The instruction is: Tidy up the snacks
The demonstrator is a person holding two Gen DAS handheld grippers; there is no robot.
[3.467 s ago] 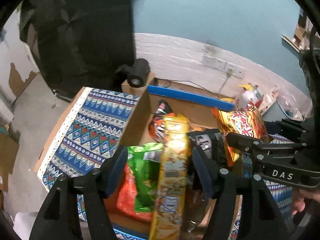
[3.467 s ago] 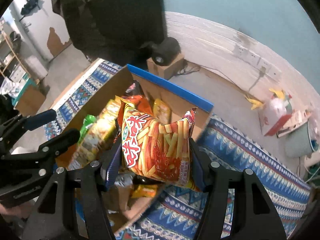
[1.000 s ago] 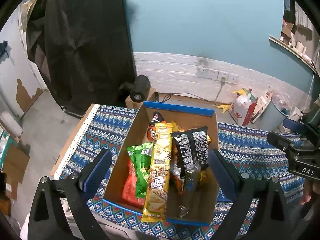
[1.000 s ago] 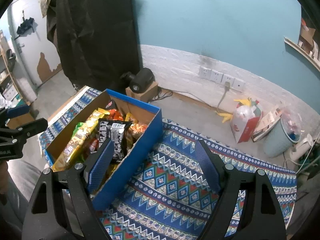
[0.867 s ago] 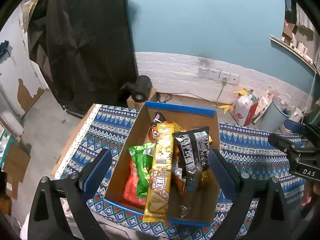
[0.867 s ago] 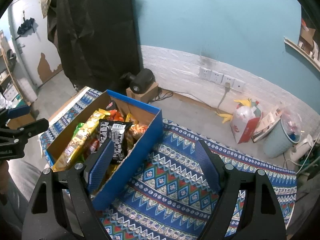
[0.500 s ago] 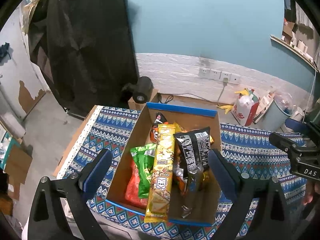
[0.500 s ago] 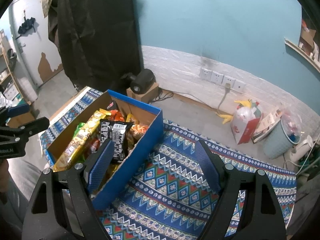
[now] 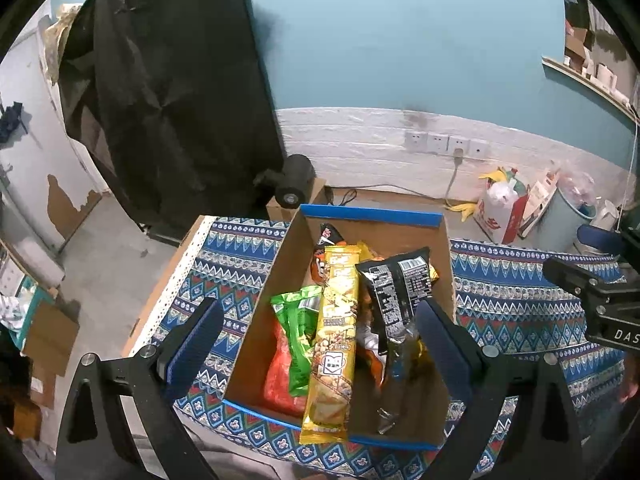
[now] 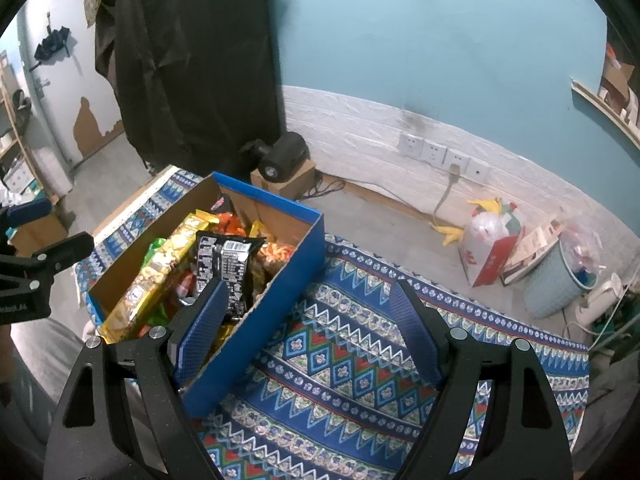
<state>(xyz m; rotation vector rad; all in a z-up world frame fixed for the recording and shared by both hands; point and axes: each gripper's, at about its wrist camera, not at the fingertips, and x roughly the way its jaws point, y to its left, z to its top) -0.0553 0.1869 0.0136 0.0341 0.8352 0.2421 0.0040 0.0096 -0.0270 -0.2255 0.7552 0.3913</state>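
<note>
**Both grippers empty above filled snack box**

Left gripper [image 9: 316,344] is hanging high over the box [image 9: 436,220], jaws spread wide, nothing between them. Right gripper [image 10: 306,326] is also gaping wide and empty, hovering over the patterned cloth [image 10: 360,344] with the box sitting at its 10 o'clock.

Snacks are all lying inside the box: a long yellow pack [image 9: 334,332] is running from 12 to 6 o'clock down the middle, a green bag [image 9: 298,320] is lying at its 9 o'clock side touching it, a red bag [image 9: 280,380] is peeking out under the green one, and a black bag [image 9: 394,292] is leaning at the yellow pack's 3 o'clock side. Orange packs [image 10: 232,222] are showing at the far end. No loose snack is visible on the cloth, so the packing is probably done or nearly so.

Risks from here:
- Yellow pack's near end is overhanging the box's 6 o'clock rim; a nudge could be tipping it out.
- Black bag is propped loosely on the pile and could be sliding off if the box gets bumped.
- Wide jaws dropping into the crowded pile could be snagging or crushing neighbouring bags.
</note>
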